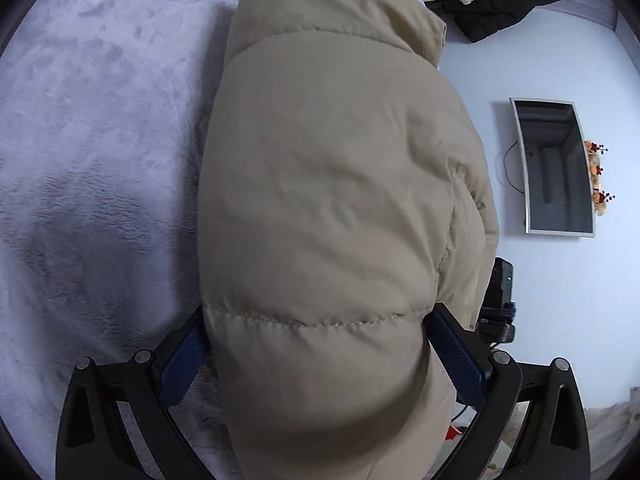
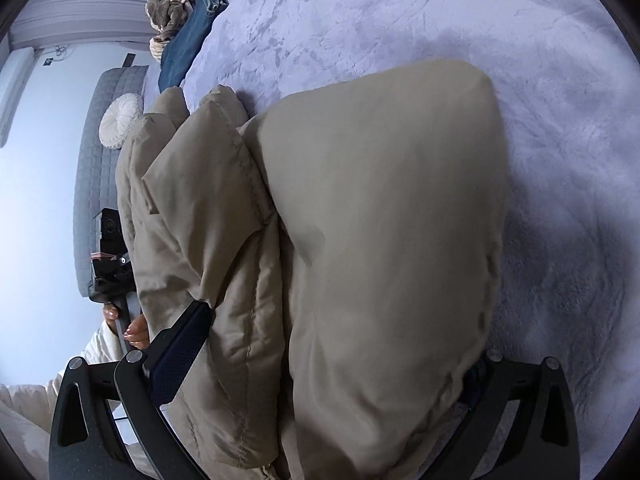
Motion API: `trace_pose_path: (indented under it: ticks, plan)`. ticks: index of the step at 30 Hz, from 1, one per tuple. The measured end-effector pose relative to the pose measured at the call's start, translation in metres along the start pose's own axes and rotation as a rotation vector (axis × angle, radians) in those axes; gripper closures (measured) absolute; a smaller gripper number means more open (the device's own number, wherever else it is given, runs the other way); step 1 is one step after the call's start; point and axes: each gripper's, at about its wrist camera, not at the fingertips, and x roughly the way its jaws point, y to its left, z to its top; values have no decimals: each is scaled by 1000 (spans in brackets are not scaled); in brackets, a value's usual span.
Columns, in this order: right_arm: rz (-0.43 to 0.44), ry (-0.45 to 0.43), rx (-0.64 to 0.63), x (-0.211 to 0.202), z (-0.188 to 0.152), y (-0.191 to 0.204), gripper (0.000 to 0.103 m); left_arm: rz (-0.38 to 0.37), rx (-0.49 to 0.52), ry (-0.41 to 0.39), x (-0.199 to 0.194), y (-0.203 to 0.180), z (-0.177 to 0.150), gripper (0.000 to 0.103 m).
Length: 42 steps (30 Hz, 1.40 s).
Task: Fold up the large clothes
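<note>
Gripping the puffy beige jacket [image 1: 332, 184] with both tools, we have it lifted off the pale fuzzy bedspread [image 1: 92, 128], which fills the left of the left wrist view and the right and far part of the right wrist view.

Our left gripper [image 1: 320, 344] is spread wide, yet the padded bulk fills the whole gap, both blue pads pressing into a quilted panel just below a stitched seam. We judge the wide bite is needed because the filling will not squash thin; a narrow pinch would slip off the slick shell.

Our right gripper [image 2: 324, 360] is likewise wide apart and packed with a thick layered bundle of the jacket [image 2: 380, 220]. Its left pad is plain to see; the right one is mostly buried under cloth. In that view several layers lie stacked beside each other, so a fold looks partly made, and we take it that holding both ends keeps those layers from springing open.

At the near left of that view a hand [image 2: 134, 330] grips the other tool's handle. Jeans [image 2: 188, 44] lie at the far edge of the bed, well apart. A dark garment [image 1: 504, 4] lies at the far right in the left wrist view, with a mirror [image 1: 556, 168] on the wall.
</note>
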Motion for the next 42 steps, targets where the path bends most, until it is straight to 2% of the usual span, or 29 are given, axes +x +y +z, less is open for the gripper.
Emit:
trace_pose_path:
  ticks: [2, 5, 8, 11, 13, 14, 16, 18, 21, 26, 30, 34, 38, 42]
  plan:
    - [42, 16, 13, 12, 7, -4, 0, -2, -1, 16, 14, -2, 2, 0]
    - [67, 17, 37, 20, 15, -9, 0, 32, 0, 24, 27, -9, 5, 0]
    - [62, 12, 49, 21, 15, -10, 0, 117, 24, 19, 32, -22, 6, 0]
    - [40, 18, 67, 20, 13, -7, 0, 241, 95, -18, 29, -44, 4, 0]
    - [33, 16, 98, 20, 13, -6, 0, 297, 131, -36, 27, -58, 3, 6]
    - [32, 13, 104, 19, 13, -5, 3, 317, 145, -46, 26, -65, 3, 7]
    - [40, 3, 115, 15, 12, -2, 16, 346, 172, -66, 24, -75, 2, 14]
    - [52, -12, 122, 9, 9, 3, 37, 356, 189, -79, 20, -83, 3, 17]
    - [51, -34, 101, 1, 4, 18, 51, 358, 231, -95, 11, -93, 4, 20]
    - [63, -97, 89, -4, 0, 52, 54, 333, 290, -124, -23, -98, 10, 21]
    - [66, -142, 75, 9, 5, 90, 54, 340, 320, -150, -64, -93, 31, 21]
    - [86, -163, 43, 42, 28, 135, 54, 375, 335, -197, -108, -83, 51, 20]
    - [105, -152, 0, 81, 62, 171, 54, 423, 303, -263, -167, -47, 81, 20]
    - [112, -130, -44, 123, 97, 200, 54, 464, 242, -328, -197, -10, 109, 20]
